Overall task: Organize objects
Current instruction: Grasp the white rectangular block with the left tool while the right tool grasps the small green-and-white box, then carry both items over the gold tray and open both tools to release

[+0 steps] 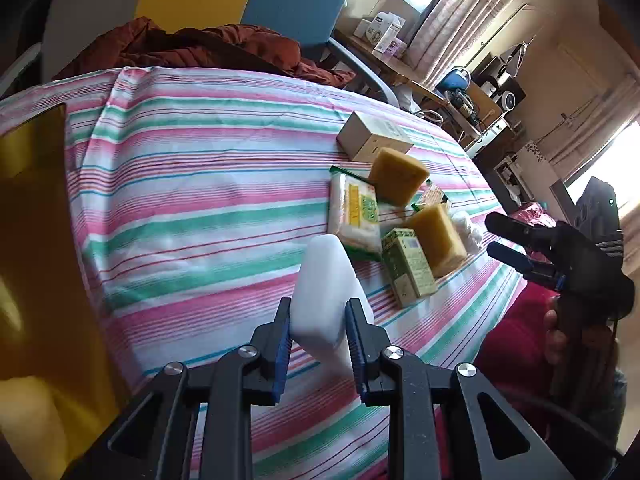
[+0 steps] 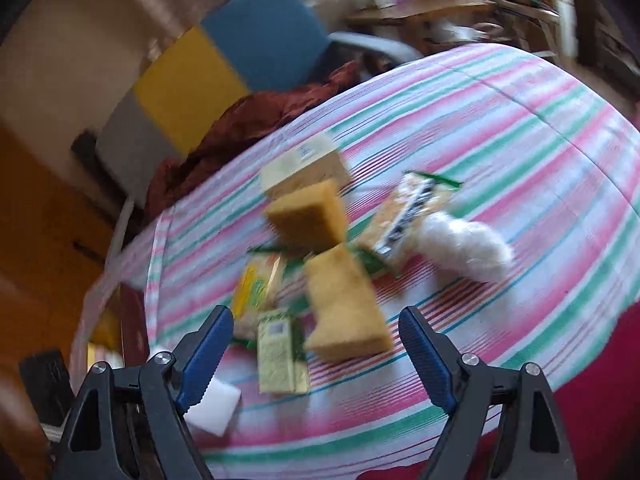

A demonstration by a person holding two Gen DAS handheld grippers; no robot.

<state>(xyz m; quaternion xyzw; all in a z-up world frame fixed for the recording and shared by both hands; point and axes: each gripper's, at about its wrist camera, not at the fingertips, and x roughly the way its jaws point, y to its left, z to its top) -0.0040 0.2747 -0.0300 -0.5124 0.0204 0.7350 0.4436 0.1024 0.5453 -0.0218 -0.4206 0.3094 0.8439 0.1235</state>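
My left gripper (image 1: 318, 308) is shut on a white foam block (image 1: 324, 280), held above the striped sheet (image 1: 200, 200). Further right on the sheet lies a pile: two yellow sponges (image 1: 398, 174) (image 1: 438, 238), a green carton (image 1: 408, 266), a packet with a yellow-green label (image 1: 354, 216) and a beige box (image 1: 372, 136). My right gripper (image 1: 491, 234) stands open at the pile's right edge. In the blurred right wrist view, the right gripper (image 2: 316, 316) is open above the near sponge (image 2: 344, 304) and the green carton (image 2: 280, 352), touching neither. The white block (image 2: 212, 408) shows at the lower left.
A translucent yellow bin (image 1: 32, 240) fills the left edge. A white fluffy wad (image 2: 464, 248) and another packet (image 2: 408, 208) lie beside the pile. A rust-brown quilt (image 1: 180, 44) and a blue chair (image 1: 296, 4) are behind the bed. A hand (image 1: 556, 332) holds the right gripper.
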